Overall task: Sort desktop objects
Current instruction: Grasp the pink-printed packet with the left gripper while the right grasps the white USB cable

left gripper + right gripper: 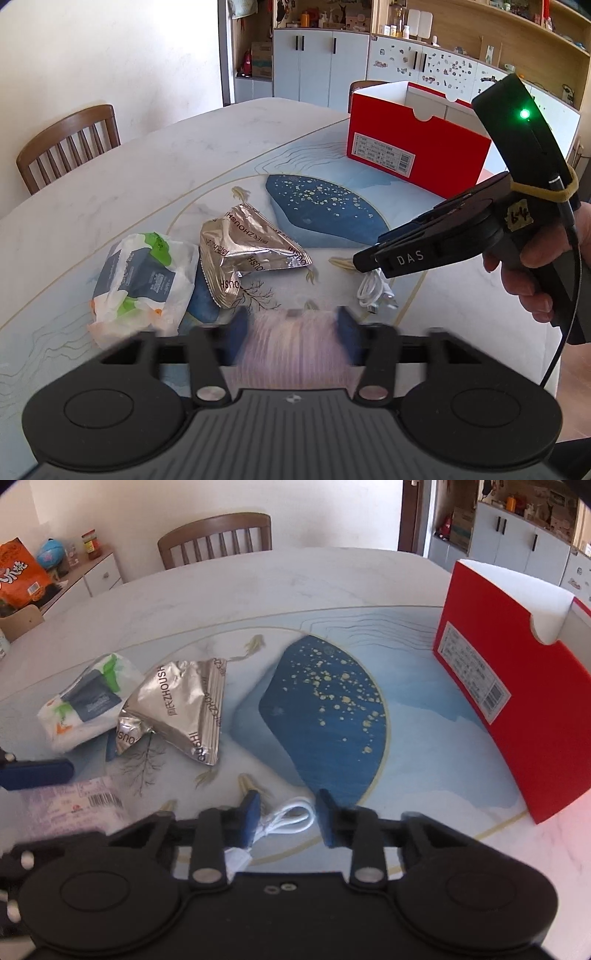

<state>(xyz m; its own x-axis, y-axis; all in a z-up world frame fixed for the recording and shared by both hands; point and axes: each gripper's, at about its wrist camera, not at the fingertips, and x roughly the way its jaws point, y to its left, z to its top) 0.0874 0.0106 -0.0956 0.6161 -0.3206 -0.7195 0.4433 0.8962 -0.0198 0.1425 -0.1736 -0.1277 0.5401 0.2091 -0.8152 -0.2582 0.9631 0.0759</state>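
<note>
While left gripper (291, 334) pinches blurred, seemingly pink packet (291, 347), right gripper (286, 821) spread around white cable (291, 818).

It was a home, its dining room by the look of it. A wooden slat-back chair (216, 539) stood at the far edge of the marble-topped counter (258, 587). Behind ran white cabinets (317, 62) under open wooden shelves (480, 22) crowded with bottles and trinkets, and a low sideboard (92, 572) held snack bags and jars.
</note>
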